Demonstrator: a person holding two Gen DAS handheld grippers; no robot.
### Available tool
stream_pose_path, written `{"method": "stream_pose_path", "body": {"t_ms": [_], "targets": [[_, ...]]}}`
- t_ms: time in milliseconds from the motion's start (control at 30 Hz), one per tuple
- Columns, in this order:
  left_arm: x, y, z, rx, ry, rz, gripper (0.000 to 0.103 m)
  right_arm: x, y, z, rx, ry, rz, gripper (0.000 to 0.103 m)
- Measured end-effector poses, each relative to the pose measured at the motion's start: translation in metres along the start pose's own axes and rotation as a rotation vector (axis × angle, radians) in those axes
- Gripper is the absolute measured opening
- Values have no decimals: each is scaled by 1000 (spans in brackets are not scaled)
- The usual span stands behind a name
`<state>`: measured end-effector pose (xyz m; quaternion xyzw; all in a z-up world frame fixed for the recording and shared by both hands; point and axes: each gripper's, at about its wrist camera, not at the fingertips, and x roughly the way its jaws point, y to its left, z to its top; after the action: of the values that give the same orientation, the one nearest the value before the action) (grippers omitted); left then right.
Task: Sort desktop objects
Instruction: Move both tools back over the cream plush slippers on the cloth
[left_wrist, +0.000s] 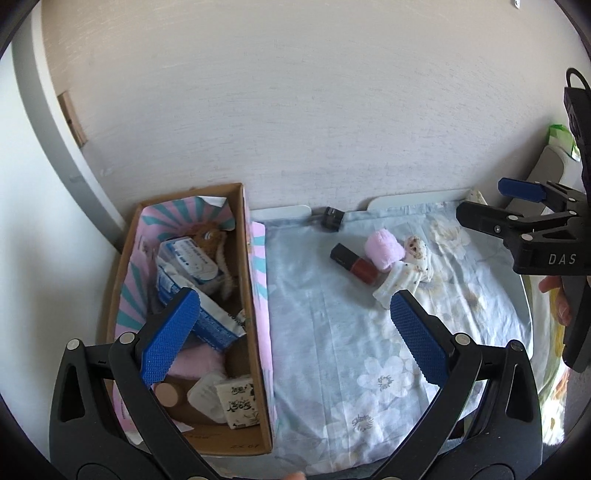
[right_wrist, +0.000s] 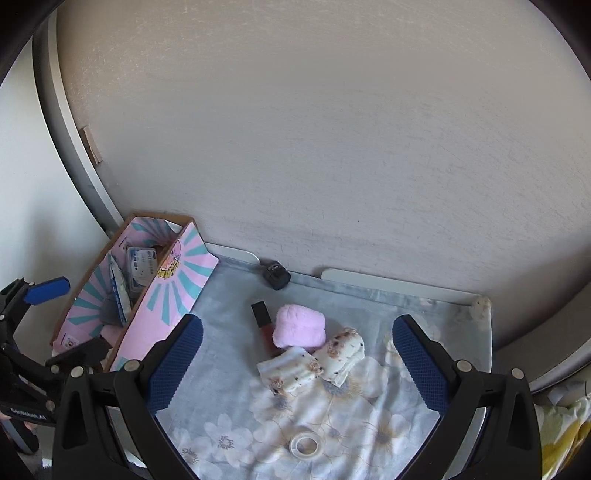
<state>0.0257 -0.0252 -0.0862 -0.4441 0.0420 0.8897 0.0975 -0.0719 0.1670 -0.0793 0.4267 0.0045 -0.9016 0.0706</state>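
Note:
A cardboard box (left_wrist: 255, 280) with pink-teal lining stands at the table's left and holds tissue packs, a plush toy and other items; it also shows in the right wrist view (right_wrist: 162, 314). On the floral cloth lie a red-black tube (left_wrist: 351, 263), a pink fluffy roll (left_wrist: 384, 251) and spotted white cloths (left_wrist: 406, 269). In the right wrist view the pink roll (right_wrist: 299, 326), the spotted cloths (right_wrist: 317, 360), the tube (right_wrist: 263, 321) and a clear tape roll (right_wrist: 304, 444) lie ahead. My left gripper (left_wrist: 291, 332) is open and empty over the box edge. My right gripper (right_wrist: 297, 365) is open and empty above the cloths.
A small black device (left_wrist: 332, 218) sits at the table's back edge by the wall, also in the right wrist view (right_wrist: 277, 275). The wall is close behind. The right gripper's body (left_wrist: 535, 229) hangs at the table's right side. Yellow-patterned fabric (right_wrist: 565, 435) lies beyond the right edge.

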Motion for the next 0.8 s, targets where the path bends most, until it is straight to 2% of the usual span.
{"method": "stream_pose_path", "body": {"t_ms": [200,367,500,633,800], "targets": [[7,-5,4,0,18,-30,103,2,-22,-12,92,5,53,103],[15,-12,2,21,49,-47,103,-4,-36,-23,87,44,-6,103],[22,-20,1,34,68,-80,103,-14,-53,-35,144,39,-21,103],[42,-35,0,51,106,-118,103,-8,-72,-56,196,98,-21,103],[73,-54,-4,82,139,-147,103,13,-84,-86,203,174,-19,103]]}}
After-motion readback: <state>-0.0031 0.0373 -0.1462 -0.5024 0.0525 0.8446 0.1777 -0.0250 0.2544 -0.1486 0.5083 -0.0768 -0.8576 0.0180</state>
